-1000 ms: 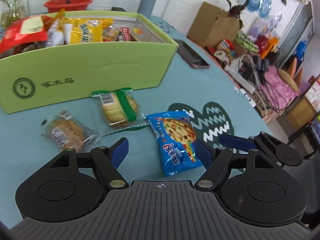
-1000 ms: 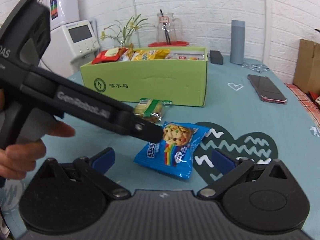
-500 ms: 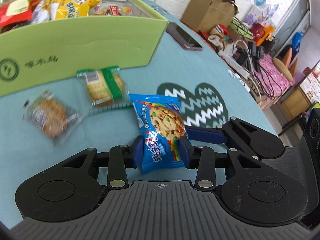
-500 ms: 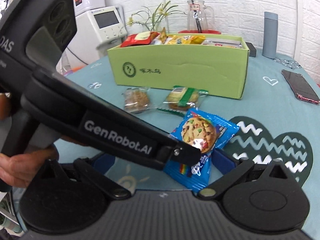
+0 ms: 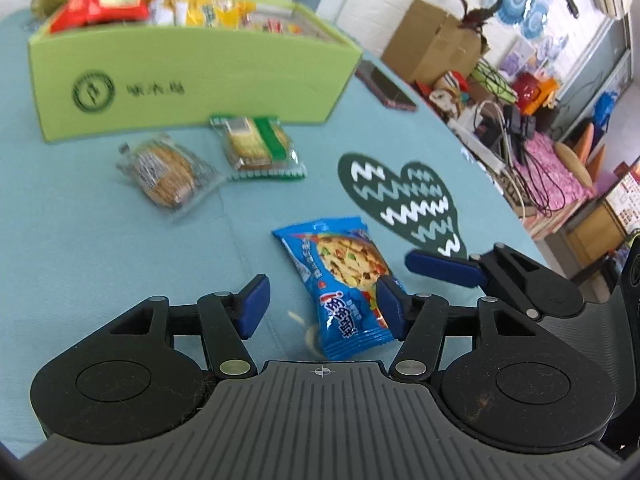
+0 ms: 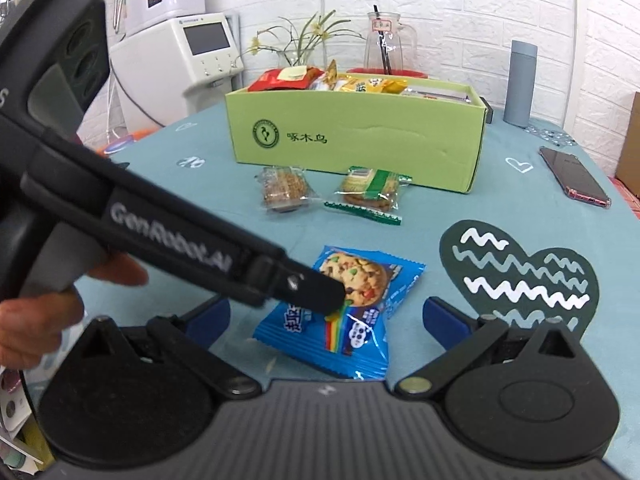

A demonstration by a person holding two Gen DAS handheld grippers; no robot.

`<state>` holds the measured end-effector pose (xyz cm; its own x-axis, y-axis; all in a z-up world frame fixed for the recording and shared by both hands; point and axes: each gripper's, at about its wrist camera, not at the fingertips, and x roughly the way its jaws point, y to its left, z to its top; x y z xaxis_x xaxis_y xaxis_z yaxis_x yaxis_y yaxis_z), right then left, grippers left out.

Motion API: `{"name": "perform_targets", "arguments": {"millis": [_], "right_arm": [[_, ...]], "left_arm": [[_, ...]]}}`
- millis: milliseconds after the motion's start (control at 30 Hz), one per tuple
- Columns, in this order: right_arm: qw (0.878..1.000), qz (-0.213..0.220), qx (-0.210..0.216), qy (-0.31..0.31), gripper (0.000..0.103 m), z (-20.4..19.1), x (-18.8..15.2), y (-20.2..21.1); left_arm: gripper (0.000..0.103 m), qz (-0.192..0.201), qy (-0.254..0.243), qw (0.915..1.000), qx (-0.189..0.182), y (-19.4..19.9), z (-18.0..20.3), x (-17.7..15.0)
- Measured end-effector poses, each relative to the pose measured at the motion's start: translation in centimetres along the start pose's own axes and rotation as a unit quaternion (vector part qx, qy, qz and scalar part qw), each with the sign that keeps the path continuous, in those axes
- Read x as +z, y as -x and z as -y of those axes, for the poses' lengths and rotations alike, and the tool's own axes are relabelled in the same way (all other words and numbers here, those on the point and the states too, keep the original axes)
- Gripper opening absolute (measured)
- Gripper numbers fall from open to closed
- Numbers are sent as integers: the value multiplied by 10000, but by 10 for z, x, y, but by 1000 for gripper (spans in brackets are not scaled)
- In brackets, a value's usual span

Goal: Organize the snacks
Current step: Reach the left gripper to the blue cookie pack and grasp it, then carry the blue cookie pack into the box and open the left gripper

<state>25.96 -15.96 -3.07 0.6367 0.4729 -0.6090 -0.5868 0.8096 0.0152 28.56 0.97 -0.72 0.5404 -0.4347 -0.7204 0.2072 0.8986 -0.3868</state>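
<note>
A blue cookie packet (image 5: 340, 276) (image 6: 360, 300) lies on the teal tablecloth between the jaws of my left gripper (image 5: 320, 306). Those jaws are opening: the right pad still touches the packet's edge, while the left pad stands clear of it. In the right wrist view the left gripper's black body (image 6: 180, 248) crosses the picture, with its tip over the packet. My right gripper (image 6: 326, 320) is open just in front of the packet, holding nothing. Behind stands a green box (image 5: 192, 76) (image 6: 360, 136) of snacks. Before it lie a brown biscuit pack (image 5: 168, 172) (image 6: 282, 188) and a green-striped cracker pack (image 5: 256, 144) (image 6: 370, 190).
A phone (image 6: 574, 178) lies at the right of the table, near a dark heart print (image 6: 520, 276). A grey bottle (image 6: 520, 82), a glass jug (image 6: 386, 46) and a white appliance (image 6: 188, 64) stand at the back. The table's right edge drops to a cluttered floor (image 5: 520, 128).
Half a second ago my left gripper was shut on the blue packet; its jaws have since spread and let it go. Both grippers have drawn back from the green box.
</note>
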Motion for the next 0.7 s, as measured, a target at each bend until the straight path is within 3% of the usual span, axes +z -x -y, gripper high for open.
{"name": "perform_targets", "arguments": {"millis": [67, 100, 133, 167, 300, 433, 567, 700], "right_arm": [[9999, -88, 60, -19, 100, 1, -1, -7], [9998, -158, 77, -7, 97, 1, -1, -10], [9999, -115, 54, 66, 88, -1, -1, -9], [9999, -34, -50, 116, 69, -4, 1, -6], [9999, 35, -59, 132, 68, -1, 7, -5], [9990, 379, -194, 139, 68, 3, 26, -1], [9946, 916, -336, 363, 69, 17, 74, -3], [9899, 1254, -372, 539, 70, 41, 133, -27]], "left_arm": [[39, 78, -105, 9999, 26, -2, 3, -1], [28, 76, -147, 9999, 29, -2, 5, -2], [19, 11, -164, 9998, -122, -4, 4, -2], [8, -78, -121, 9995, -290, -6, 3, -2], [3, 50, -283, 9995, -103, 0, 11, 0], [3, 303, -323, 9990, -101, 9, 17, 22], [4, 806, -499, 9955, -89, 24, 24, 72], [4, 1279, -703, 9891, 163, 27, 26, 132]]}}
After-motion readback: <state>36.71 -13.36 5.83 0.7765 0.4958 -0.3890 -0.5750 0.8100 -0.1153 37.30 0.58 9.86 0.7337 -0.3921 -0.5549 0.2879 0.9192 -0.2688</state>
